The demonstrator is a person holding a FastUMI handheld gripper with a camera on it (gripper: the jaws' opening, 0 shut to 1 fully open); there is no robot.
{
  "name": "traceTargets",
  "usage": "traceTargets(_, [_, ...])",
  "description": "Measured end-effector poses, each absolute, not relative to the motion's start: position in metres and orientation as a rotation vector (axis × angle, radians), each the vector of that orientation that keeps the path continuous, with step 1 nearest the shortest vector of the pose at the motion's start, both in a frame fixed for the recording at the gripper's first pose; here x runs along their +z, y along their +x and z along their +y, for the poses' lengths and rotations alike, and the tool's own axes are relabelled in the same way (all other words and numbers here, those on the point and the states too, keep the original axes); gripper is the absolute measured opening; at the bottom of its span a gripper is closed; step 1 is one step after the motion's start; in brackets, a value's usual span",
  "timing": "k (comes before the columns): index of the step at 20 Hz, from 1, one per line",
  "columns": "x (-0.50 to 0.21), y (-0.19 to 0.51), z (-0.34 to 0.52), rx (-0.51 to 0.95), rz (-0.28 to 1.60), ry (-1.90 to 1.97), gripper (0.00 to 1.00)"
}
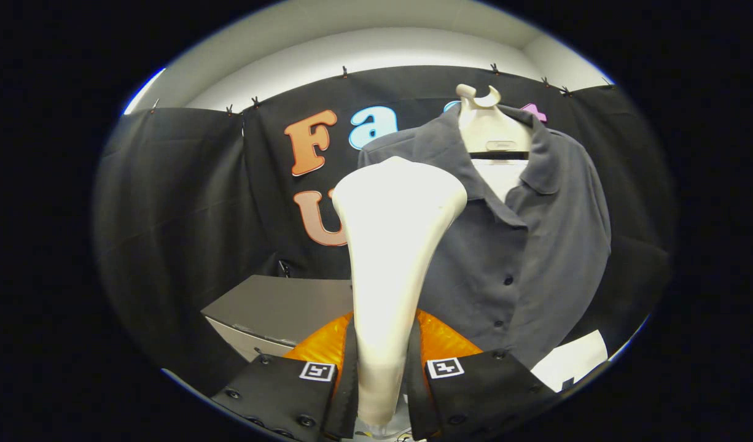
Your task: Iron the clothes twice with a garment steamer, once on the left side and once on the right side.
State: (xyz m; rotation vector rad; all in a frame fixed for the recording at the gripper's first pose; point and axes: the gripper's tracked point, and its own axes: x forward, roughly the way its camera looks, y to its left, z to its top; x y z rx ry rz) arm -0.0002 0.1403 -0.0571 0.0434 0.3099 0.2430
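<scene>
The gripper [381,368] is clamped on the smooth, glossy white garment steamer [392,245], both fingers pressing its narrow handle, which flares upward into a broad rounded head. Just beyond hangs a soft grey buttoned shirt [524,245] on a cream hanger [490,126], beside a grey box [278,307].

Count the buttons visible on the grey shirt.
3 on the grey shirt placket: upper, middle, lowest by the gripper, shut on the garment steamer. The steamer may hide others.
</scene>
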Motion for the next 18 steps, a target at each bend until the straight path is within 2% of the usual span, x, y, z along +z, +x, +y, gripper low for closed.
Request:
traceTargets(8, [-0.069, 0.021, 0.085, 0.154, 0.284, 0.018, 0.41])
traceTargets(18, [-0.115, 0.059, 0.077, 0.165, 0.356, 0.029, 0.41])
